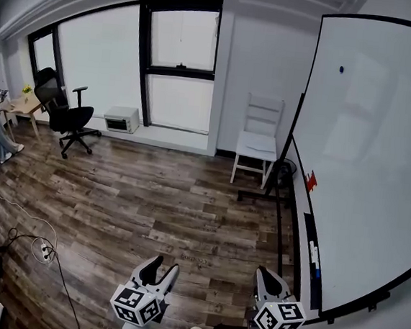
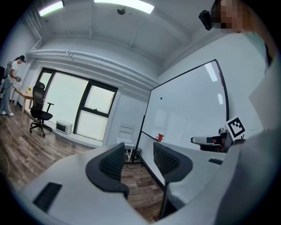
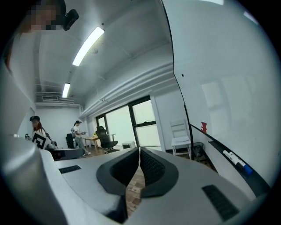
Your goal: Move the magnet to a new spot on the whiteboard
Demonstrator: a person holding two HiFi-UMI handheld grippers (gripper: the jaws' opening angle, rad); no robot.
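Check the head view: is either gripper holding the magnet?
No: the magnet sits high on the whiteboard, far from the left gripper and right gripper.

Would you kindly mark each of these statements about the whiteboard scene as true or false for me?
1. The magnet sits high on the whiteboard. True.
2. The left gripper is shut on the magnet. False: its jaws stand apart with nothing between them.
3. The right gripper has its jaws together. True.
4. The white chair lies tipped over. False: it stands upright beside the whiteboard.
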